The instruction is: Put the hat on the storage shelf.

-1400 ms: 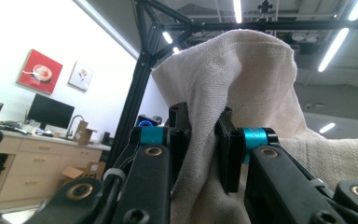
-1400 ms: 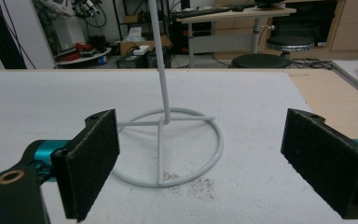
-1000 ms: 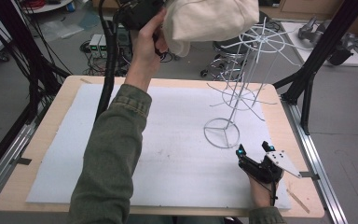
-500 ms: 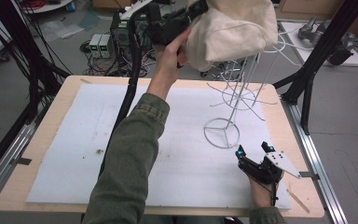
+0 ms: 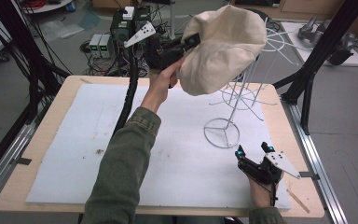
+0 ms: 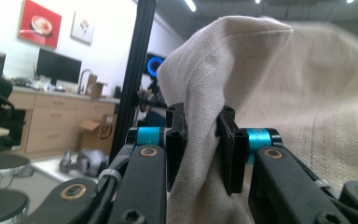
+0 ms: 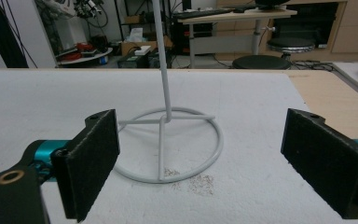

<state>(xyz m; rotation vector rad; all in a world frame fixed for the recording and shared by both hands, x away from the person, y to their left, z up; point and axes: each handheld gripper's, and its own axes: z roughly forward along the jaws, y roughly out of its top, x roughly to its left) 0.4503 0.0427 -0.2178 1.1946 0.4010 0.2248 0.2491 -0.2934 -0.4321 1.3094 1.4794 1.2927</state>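
Cream canvas, a soft cloth hat (image 5: 223,46), hangs over the upper arms of the white wire stand (image 5: 242,93) in the high view, its crown on the stand's top and its near edge off to the left of the pole. That edge is pinched by the left gripper (image 5: 186,44), which approaches level from the stand's left side; its jaws have just been easing apart a little, yet cloth is between them. The right gripper (image 5: 254,151) rests on the white foam mat (image 5: 74,149) near the stand's ring base (image 5: 221,133), on the person's side of it, so the left hand is far the nearer to the hat. In the left gripper view, a fold of the hat (image 6: 200,140) rises upright between the two black pads (image 6: 228,154), which press it from both sides, while the rest of the cloth spreads away to the right. In the right gripper view, the jaws stand spread wide with nothing between them, and the ring base (image 7: 168,144) and pole lie straight ahead. The coming release probably depends on the hat sitting squarely over the pole.
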